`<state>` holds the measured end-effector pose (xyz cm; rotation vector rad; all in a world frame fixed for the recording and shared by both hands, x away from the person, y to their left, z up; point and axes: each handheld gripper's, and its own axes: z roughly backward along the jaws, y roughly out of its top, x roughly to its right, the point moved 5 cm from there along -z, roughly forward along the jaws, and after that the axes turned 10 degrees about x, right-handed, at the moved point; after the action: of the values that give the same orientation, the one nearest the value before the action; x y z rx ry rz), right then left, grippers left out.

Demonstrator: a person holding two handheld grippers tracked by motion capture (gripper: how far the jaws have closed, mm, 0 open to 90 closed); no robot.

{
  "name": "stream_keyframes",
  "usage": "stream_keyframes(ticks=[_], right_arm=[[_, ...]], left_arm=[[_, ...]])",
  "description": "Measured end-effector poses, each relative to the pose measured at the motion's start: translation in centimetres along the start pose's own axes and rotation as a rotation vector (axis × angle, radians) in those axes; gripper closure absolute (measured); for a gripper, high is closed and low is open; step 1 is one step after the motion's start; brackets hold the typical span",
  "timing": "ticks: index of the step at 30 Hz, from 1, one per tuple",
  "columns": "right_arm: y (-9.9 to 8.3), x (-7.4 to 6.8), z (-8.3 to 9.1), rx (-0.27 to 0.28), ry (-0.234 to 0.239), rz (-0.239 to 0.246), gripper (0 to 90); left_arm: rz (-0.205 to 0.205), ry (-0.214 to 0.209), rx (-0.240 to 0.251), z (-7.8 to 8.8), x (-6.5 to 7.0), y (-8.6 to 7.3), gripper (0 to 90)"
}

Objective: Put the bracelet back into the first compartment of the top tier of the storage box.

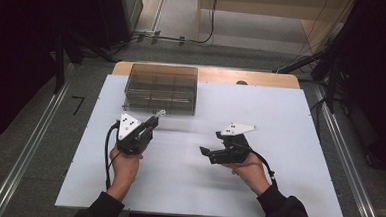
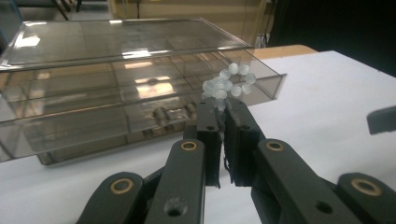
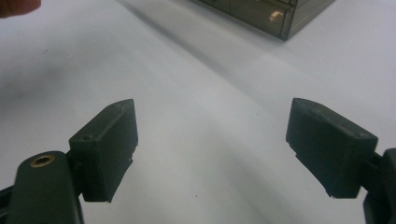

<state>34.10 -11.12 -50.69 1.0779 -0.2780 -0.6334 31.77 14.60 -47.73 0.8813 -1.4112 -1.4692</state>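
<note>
One bead loop [image 2: 229, 82] upright above the clamped left gripper [image 2: 223, 122], toward the box [image 2: 116, 88].

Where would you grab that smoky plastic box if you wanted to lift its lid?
Probably the lid's front lip on the box, approached from the person's side. The lid lies flat and closed, its edge overhanging the front wall. The right tongs are open; the left tongs hold a bead bracelet.

White table sheet [image 1: 187, 183] lies flat over a wooden top [image 1: 262, 78], whose far edge peeks out behind. Grey floor [image 1: 19, 129] runs around it, metal rails [image 1: 34, 145] flank both sides, and cables [image 1: 184, 39] trail across the back.
</note>
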Motion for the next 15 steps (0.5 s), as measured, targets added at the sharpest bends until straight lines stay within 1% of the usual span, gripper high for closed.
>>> stream_keyframes(ticks=[6, 15], right_arm=[[-0.4, 0.2, 0.6, -0.017, -0.008, 0.004, 13.9], [-0.9, 0.9, 2.2, -0.017, -0.028, 0.000, 13.9]], left_arm=[[0.017, 0.038, 0.023, 0.3, -1.2, 0.5, 85.5], [0.031, 0.096, 0.047, 0.2, -3.2, 0.9, 85.5]])
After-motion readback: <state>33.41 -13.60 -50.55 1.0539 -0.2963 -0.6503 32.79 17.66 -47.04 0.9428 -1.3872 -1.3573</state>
